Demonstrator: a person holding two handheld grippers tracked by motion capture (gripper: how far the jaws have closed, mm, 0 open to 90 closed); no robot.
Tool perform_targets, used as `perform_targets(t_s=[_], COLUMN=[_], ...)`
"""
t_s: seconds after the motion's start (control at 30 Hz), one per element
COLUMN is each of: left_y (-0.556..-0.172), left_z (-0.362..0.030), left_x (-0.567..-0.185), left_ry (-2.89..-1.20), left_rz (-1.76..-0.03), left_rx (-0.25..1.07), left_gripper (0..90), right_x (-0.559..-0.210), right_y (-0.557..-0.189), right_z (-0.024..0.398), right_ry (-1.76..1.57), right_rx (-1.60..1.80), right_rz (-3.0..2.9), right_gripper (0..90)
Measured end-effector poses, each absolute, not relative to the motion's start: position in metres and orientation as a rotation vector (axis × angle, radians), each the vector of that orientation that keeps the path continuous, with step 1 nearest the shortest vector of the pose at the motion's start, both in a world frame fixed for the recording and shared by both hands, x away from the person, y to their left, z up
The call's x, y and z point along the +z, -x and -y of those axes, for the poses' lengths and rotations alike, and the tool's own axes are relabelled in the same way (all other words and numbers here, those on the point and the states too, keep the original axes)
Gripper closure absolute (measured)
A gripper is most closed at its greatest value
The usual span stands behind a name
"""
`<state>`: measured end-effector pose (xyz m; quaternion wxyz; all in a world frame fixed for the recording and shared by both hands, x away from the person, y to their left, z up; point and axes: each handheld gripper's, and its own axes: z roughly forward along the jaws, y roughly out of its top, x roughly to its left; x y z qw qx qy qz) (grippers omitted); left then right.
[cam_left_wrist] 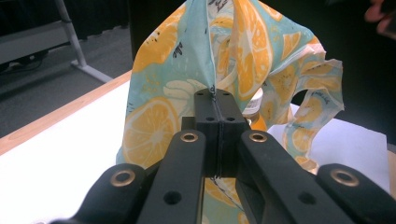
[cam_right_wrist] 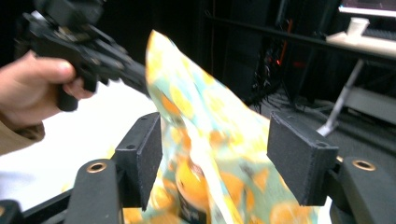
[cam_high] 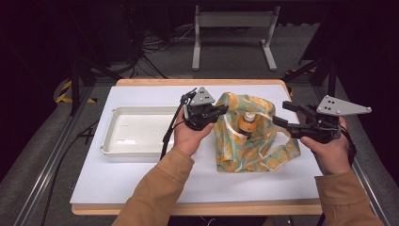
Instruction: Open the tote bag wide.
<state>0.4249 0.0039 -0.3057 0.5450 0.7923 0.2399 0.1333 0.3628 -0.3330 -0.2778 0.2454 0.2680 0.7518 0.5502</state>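
Left tool (cam_left_wrist: 215,112) is clamped tight, jaws pressed together on a fold of the lemon-print bag (cam_high: 256,134), pinching the cloth at its near-left edge and lifting it into a peak. Right tool (cam_right_wrist: 215,161) sits wide apart, both pads clear, with the bag's fabric standing in the gap between them but touching neither that can be made out. The bag rests right of centre on the white counter (cam_high: 141,176), just beside the white tray (cam_high: 136,134). Inside its mouth an orange bottle (cam_high: 246,123) with a pale cap peeks out, mostly hidden by cloth. The right gripper view is blurred, so the bottle there is only an orange smear.
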Motion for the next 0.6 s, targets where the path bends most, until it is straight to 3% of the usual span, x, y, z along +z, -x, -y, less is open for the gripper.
perform_targets(t_s=[0.23, 0.37, 0.5, 0.6], left_y=[-0.426, -0.426, -0.425, -0.425], left_z=[-0.009, -0.011, -0.011, -0.012], left_x=[-0.305, -0.305, -0.304, -0.304], left_ry=[-1.874, -1.876, -1.872, -1.868], left_rz=[-0.570, -0.563, -0.560, -0.561], left_rx=[0.313, 0.307, 0.304, 0.302], left_gripper=[90.0, 90.0, 90.0, 90.0], right_x=[-0.304, -0.318, -0.330, -0.336], right_y=[-0.364, -0.366, -0.370, -0.372], right_z=[0.346, 0.349, 0.352, 0.354], right_ry=[-0.780, -0.800, -0.825, -0.826], right_rx=[1.502, 1.461, 1.442, 1.426], right_rz=[-2.057, -2.091, -2.123, -2.142], right_gripper=[32.8, 38.8, 54.2, 76.9])
